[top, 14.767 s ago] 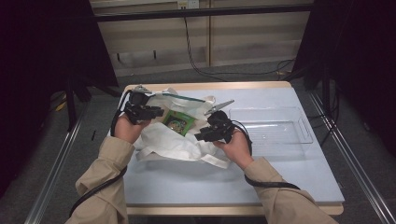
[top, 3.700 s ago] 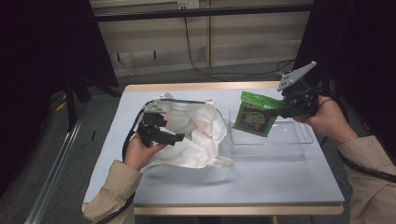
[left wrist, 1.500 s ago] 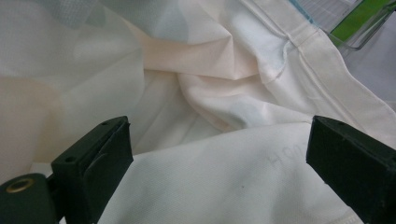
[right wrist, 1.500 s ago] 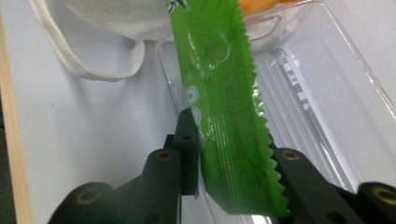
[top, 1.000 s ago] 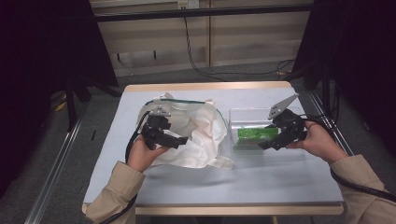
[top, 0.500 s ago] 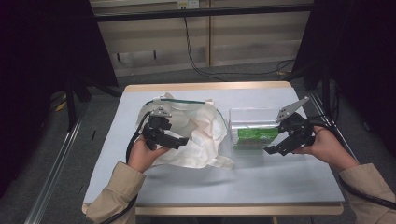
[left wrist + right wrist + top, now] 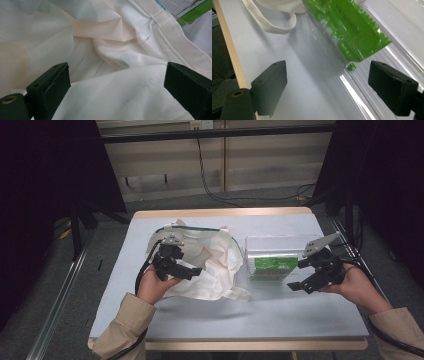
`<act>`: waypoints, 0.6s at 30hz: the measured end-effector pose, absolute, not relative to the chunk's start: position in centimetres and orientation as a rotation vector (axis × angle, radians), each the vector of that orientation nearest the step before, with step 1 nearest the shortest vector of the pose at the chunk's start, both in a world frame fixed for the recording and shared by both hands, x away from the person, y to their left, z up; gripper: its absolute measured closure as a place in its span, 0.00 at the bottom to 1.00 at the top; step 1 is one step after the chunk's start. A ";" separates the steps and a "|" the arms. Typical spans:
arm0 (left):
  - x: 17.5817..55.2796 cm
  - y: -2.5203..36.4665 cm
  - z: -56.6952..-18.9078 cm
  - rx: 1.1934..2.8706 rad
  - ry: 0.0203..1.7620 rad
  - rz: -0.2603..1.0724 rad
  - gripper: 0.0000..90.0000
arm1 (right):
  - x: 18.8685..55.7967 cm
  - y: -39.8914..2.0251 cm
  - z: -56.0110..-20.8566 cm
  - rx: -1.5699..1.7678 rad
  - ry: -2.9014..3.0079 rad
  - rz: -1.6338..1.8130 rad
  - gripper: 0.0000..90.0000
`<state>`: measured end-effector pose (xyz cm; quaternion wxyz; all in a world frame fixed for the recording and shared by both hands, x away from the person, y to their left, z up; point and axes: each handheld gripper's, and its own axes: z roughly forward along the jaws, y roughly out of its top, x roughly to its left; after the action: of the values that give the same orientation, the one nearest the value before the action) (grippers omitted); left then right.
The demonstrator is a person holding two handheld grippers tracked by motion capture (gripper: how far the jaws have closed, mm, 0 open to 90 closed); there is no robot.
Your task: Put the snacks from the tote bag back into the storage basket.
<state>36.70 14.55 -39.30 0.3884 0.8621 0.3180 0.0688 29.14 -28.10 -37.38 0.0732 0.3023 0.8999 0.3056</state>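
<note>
While the green packet lies flat in the clear tray, long side running left to right, the right claw has just opened, empty; the left claw gapes over the white bag.

- The table has a pale blue-grey top and a light wooden edge along its far and near sides.
- The floor around the table is grey and looks like carpet.
- Behind the table, a low wall of beige panels stands under a dark horizontal bar.
- Black cables hang down this wall and lie on the floor.
- Both sides of the room are very dark.
- At the left, a metal rail runs along the floor.
- The light is dim and falls mostly on the table.
</note>
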 end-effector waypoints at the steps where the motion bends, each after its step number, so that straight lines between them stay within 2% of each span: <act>1: 36.7 14.5 -39.3 2.182 0.809 0.174 0.07 | 29.0 -28.2 -37.5 0.905 2.696 0.927 0.17; 18: 36.8 14.4 -39.3 2.185 0.796 0.170 0.07 | 27.1 -28.6 -39.5 0.939 2.658 0.953 0.17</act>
<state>36.83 14.39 -39.25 0.3937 0.8614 0.3138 0.0672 27.14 -28.58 -39.48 0.0826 0.3144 0.8902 0.3193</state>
